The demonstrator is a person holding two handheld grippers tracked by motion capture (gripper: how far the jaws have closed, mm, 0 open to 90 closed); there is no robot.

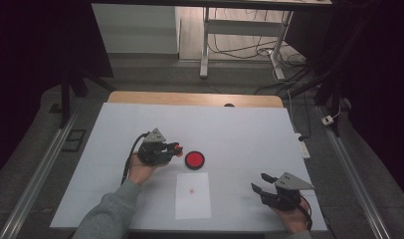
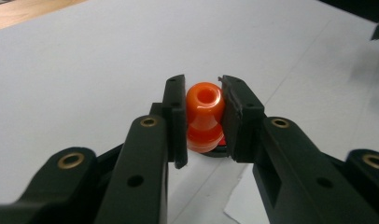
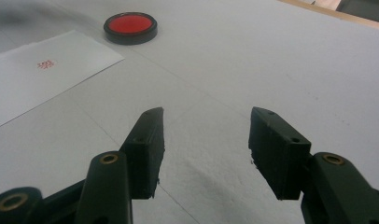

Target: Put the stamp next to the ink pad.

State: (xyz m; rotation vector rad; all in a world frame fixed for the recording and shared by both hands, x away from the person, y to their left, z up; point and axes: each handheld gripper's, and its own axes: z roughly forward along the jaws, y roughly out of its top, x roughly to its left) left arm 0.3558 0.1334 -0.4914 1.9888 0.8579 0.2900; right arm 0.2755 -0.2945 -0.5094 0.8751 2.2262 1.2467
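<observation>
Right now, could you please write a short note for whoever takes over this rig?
Left gripper: shut on the orange stamp, held just left of the red ink pad.
Right gripper: open, holding nothing, resting at the near right of the white table.
The sheet of paper lies near the front edge, below the ink pad, and already carries one small red mark.
Done: stamp picked up, one print on the paper.
Left, probably: ink the stamp or set it down; I cannot tell which.
</observation>
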